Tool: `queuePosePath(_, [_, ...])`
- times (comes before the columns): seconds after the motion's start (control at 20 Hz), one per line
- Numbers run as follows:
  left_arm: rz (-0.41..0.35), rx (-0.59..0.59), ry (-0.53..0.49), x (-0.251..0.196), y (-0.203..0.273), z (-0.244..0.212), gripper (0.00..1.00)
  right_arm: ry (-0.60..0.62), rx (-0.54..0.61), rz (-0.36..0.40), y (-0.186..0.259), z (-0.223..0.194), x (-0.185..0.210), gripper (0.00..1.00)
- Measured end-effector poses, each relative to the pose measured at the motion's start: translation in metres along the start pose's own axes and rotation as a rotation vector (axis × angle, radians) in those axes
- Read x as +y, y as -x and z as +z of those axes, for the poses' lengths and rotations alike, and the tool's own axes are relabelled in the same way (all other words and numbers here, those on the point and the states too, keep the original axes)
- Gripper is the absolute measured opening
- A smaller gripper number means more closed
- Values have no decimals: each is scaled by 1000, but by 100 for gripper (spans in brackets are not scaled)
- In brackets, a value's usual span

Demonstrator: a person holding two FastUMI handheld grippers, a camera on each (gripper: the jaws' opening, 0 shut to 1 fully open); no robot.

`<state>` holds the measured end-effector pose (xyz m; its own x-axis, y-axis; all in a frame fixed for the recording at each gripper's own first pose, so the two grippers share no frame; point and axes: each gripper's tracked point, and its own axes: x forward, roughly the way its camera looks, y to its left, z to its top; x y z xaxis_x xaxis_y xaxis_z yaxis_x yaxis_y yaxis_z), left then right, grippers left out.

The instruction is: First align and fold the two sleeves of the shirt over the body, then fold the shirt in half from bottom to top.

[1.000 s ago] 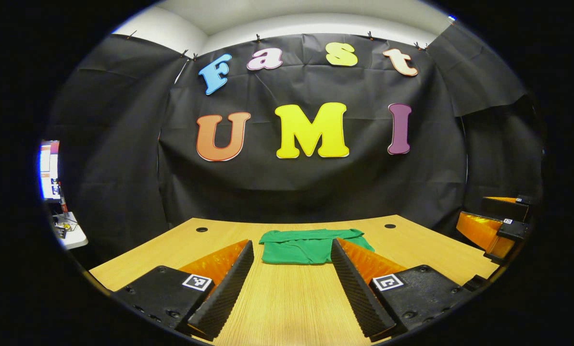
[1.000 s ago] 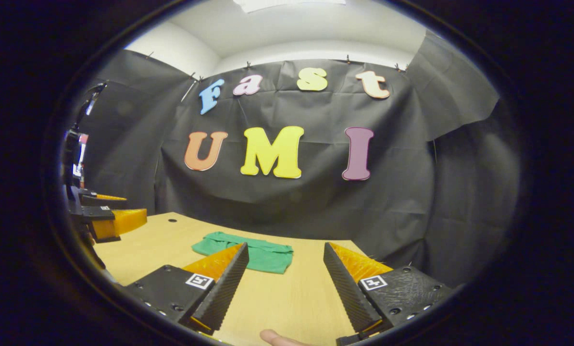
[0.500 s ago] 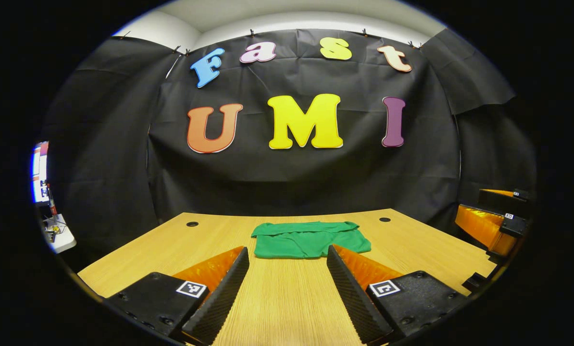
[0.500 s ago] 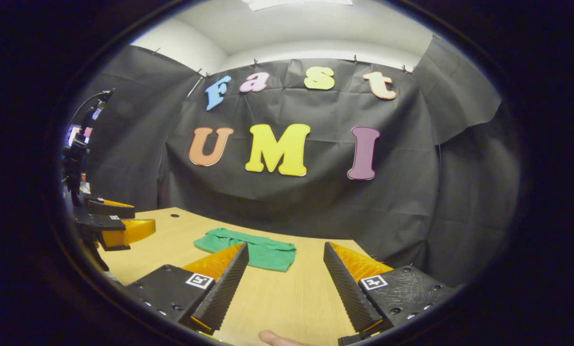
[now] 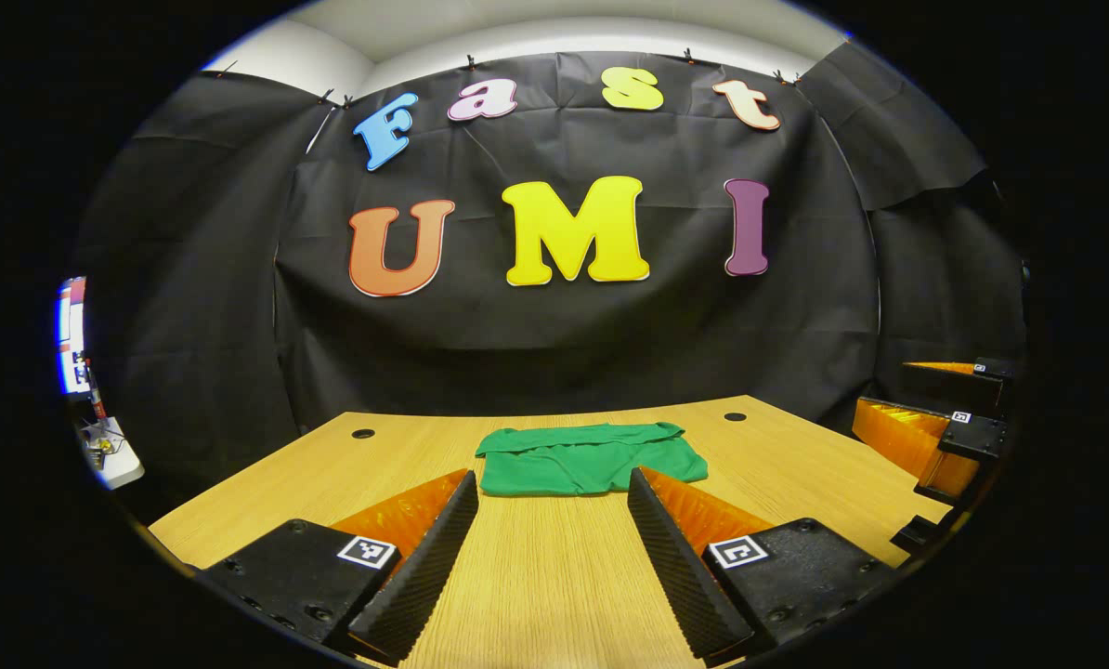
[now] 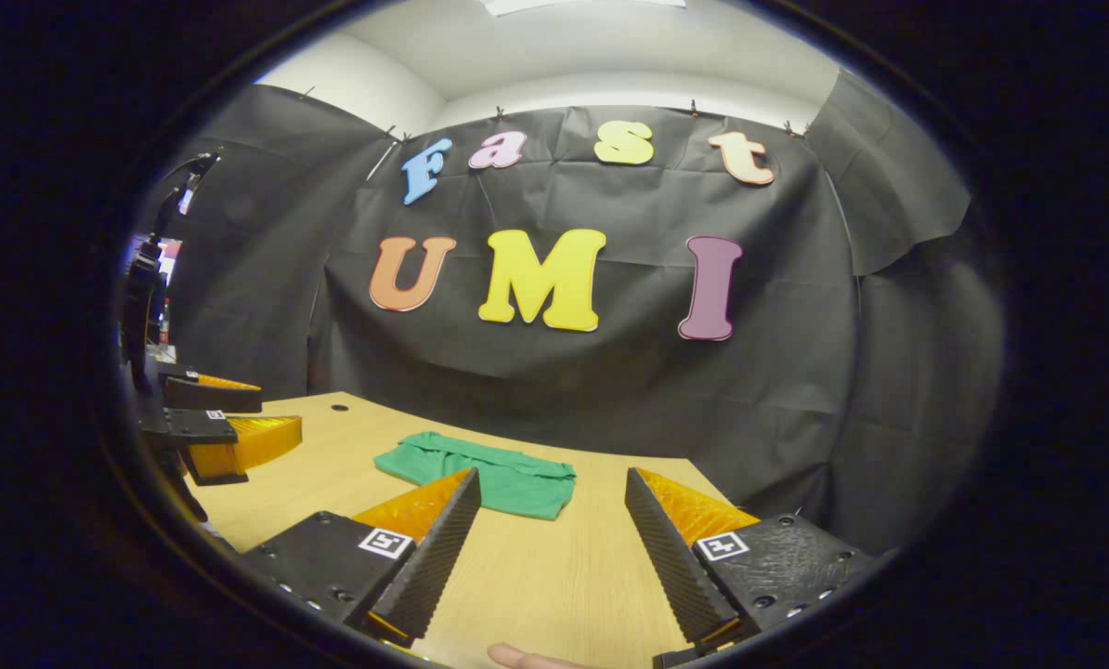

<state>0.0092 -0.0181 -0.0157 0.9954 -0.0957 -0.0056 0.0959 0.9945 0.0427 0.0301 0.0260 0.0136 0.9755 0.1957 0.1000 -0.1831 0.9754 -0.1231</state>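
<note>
Toward the far middle of the wooden table (image 5: 267, 492) lies the green shirt (image 5: 587, 460), already a compact flat bundle with a doubled layer along its far edge; from this low angle I cannot tell for sure whether both sleeves sit squarely inside or whether the bottom-to-top fold is made, though it looks close to finished. From the right gripper view the shirt (image 6: 480, 472) sits left of centre, well short of the table's back edge.

Both tools hang back on the near side, apart from the cloth. The left gripper (image 5: 550, 530) stands wide, nothing between its fingers, and the right gripper (image 6: 547, 530) is spread just as wide and empty. Each also appears at the edge of the other's view: the right one (image 5: 935, 437) off to the side, the left one (image 6: 215, 427) likewise. A fingertip (image 6: 517, 658) of the holding hand peeks in at the bottom.

The risk now is the cloth itself: thin knit springs and slides, so a finger brushing the near hem could drag the top layer askew or unroll a tucked sleeve. Pinching one layer only would peel the bundle open.
</note>
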Motion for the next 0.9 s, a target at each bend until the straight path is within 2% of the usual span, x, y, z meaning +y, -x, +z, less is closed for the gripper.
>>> queuePosePath(0.25, [7, 20, 0, 2, -3, -5, 100, 9, 26, 16, -4, -9, 7, 95])
queuePosePath(0.9, [12, 33, 6, 2, -3, -9, 100, -2, 6, 5, -3, -5, 4, 95])
